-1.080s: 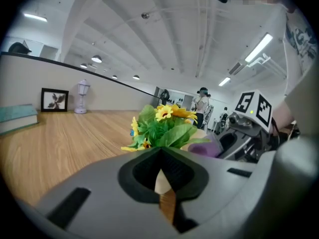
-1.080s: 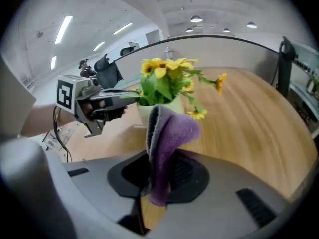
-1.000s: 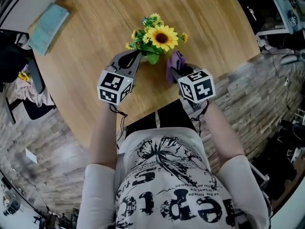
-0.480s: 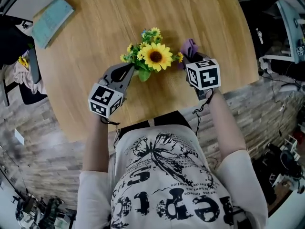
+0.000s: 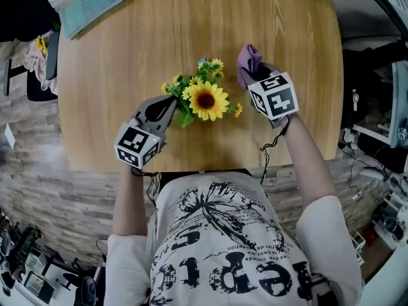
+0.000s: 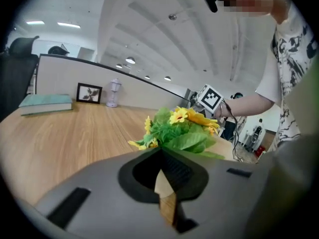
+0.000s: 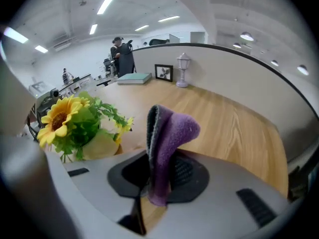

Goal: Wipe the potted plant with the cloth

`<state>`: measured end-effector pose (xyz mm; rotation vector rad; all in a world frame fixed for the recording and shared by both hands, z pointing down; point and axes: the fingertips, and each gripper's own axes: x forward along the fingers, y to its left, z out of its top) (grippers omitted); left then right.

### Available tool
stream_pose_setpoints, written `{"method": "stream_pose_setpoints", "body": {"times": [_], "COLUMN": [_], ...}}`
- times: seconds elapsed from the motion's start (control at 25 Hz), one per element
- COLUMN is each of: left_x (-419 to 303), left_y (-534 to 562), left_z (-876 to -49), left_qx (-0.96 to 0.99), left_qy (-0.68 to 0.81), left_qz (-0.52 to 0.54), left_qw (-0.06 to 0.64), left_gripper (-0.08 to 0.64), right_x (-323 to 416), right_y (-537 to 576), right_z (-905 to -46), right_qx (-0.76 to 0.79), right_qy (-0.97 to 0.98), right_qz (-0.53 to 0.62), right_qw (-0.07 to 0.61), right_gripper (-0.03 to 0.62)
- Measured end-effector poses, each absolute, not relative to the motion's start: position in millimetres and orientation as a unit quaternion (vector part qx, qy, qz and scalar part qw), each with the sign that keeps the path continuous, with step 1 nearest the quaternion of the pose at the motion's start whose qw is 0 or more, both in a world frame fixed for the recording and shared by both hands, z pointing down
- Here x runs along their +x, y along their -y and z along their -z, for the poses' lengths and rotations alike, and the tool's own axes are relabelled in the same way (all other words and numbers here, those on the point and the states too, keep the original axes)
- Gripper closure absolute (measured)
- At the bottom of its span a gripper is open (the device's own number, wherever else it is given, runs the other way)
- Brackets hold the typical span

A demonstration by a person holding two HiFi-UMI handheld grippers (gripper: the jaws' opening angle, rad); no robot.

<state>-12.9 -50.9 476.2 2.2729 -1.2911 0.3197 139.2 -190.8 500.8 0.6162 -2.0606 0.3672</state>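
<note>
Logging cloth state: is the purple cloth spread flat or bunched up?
Bunched: the purple cloth stands folded upward, pinched in the right gripper.

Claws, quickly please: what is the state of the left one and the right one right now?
Left claw: closed, nothing held.
Right claw: closed on the purple cloth.

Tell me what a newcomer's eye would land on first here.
The potted plant, bright yellow and green near the middle of the wooden table, stands out first. Next comes the purple cloth, pinched upright in the right gripper just right of the flowers. The left gripper, shut with nothing in it, sits close by the leaves on the other side.
</note>
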Motion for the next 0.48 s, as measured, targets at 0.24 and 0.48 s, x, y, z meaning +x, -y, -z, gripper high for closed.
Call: {"method": "stream_pose_setpoints", "body": {"times": [0.24,0.48], "left_x": [-16.9,-15.7], "left_y": [54.1,56.7], "left_z": [-472.9,-474.2], "left_qx": [0.803,0.786], "left_qy": [0.528,0.556], "left_qz": [-0.099,-0.108], "left_qw": [0.259,0.249], "left_gripper": [0.558,0.558], "right_x": [84.1,21.6], "right_y": [228.5,228.5], "right_z": [-490.6,-485.1], "right_qx": [0.184,0.081], "right_qy": [0.863,0.894], "right_qz": [-0.076,-0.022], "right_qw": [0.464,0.44], "right_gripper": [0.52,0.52]}}
